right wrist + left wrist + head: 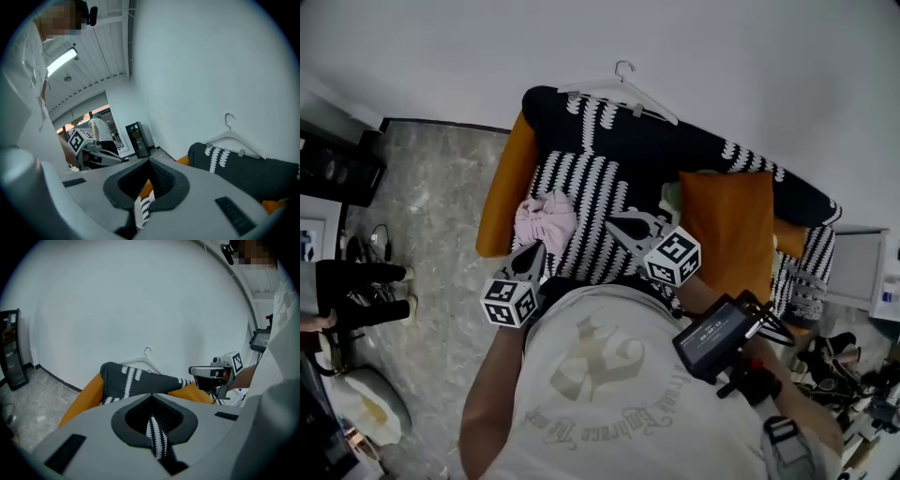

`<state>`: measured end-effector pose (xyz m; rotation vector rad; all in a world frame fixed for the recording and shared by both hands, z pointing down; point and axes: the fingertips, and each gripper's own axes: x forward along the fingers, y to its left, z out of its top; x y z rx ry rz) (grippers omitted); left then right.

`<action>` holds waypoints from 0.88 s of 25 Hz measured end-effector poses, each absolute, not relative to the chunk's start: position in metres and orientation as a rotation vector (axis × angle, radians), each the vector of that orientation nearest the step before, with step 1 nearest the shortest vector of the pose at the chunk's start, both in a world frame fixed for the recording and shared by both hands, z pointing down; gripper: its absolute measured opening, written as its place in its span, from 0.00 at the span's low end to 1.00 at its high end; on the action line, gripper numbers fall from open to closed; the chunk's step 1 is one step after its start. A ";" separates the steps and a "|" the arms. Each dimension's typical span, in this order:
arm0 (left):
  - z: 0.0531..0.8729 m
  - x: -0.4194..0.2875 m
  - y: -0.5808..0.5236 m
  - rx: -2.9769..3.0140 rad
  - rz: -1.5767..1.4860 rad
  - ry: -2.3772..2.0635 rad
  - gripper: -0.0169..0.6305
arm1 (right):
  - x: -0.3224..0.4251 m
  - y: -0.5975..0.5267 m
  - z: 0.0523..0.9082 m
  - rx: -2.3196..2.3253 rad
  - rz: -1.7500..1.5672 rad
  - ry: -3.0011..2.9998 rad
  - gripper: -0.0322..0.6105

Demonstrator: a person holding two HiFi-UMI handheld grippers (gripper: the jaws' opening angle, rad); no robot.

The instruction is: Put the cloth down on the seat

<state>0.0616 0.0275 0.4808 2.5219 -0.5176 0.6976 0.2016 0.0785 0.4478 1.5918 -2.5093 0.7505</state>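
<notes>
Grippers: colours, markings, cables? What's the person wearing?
Both the left gripper and right gripper have grey pointed bodies, each with a white cube carrying black square markers. Jaws are light grey with black ribbed pads. A black box with a white label sits behind the right one; thin dark cables hang under it. The person wears a pale short-sleeved T-shirt with a faded print.

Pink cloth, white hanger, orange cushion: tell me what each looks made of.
Pink cloth: soft matte fabric, perhaps knit or jersey, judging by its crumpled folds. White hanger: probably smooth plastic with a metal hook, though it is too small to be sure. Orange cushion: seemingly matte woven upholstery fabric, with no sheen.
</notes>
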 end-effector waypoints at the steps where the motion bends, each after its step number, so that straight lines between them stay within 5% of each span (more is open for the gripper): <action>1: 0.483 0.063 0.031 2.525 0.703 -0.511 0.05 | 0.202 0.083 0.451 1.596 0.754 -2.506 0.07; 22: 0.500 0.065 0.036 2.562 0.769 -0.492 0.05 | 0.201 0.086 0.476 1.636 0.764 -2.521 0.07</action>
